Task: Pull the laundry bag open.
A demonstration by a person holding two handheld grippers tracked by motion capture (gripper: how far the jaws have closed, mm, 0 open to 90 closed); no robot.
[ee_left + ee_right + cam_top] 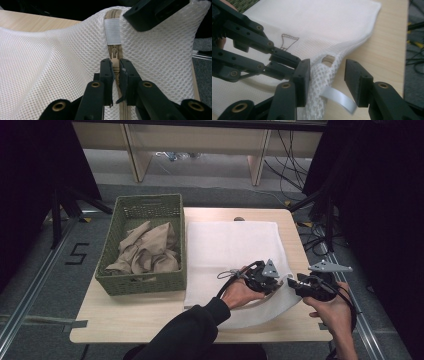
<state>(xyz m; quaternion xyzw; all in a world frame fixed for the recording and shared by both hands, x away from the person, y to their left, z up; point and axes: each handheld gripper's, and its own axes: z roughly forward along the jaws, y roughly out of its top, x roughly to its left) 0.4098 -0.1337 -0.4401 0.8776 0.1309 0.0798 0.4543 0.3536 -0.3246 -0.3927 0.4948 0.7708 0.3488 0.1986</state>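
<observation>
- A white mesh laundry bag (230,255) lies on the wooden table (125,315), just beside a green basket (142,282) that holds beige clothes (147,250).
- The near right corner of the bag is lifted off the table, between the two grippers.
- The left gripper (115,75) is pinched narrow on the tan zipper (115,53) of the bag. Its jaws squeeze the zipper strip just below the little pull tab.
- The right gripper (327,75) stands half open. Bunched mesh and a white ribbon tab (338,97) sit between its jaws; the left pad is against the mesh, but the pads do not squeeze it.
- The step in hand looks like opening the bag's zipper, so the clothes can go in.
- Next, the right gripper likely needs to close on the mesh corner by the zipper's end and hold it firm.
- Then the left gripper can slide the pull along the zipper. The bag is soft, so both pulls should be slow and straight.
</observation>
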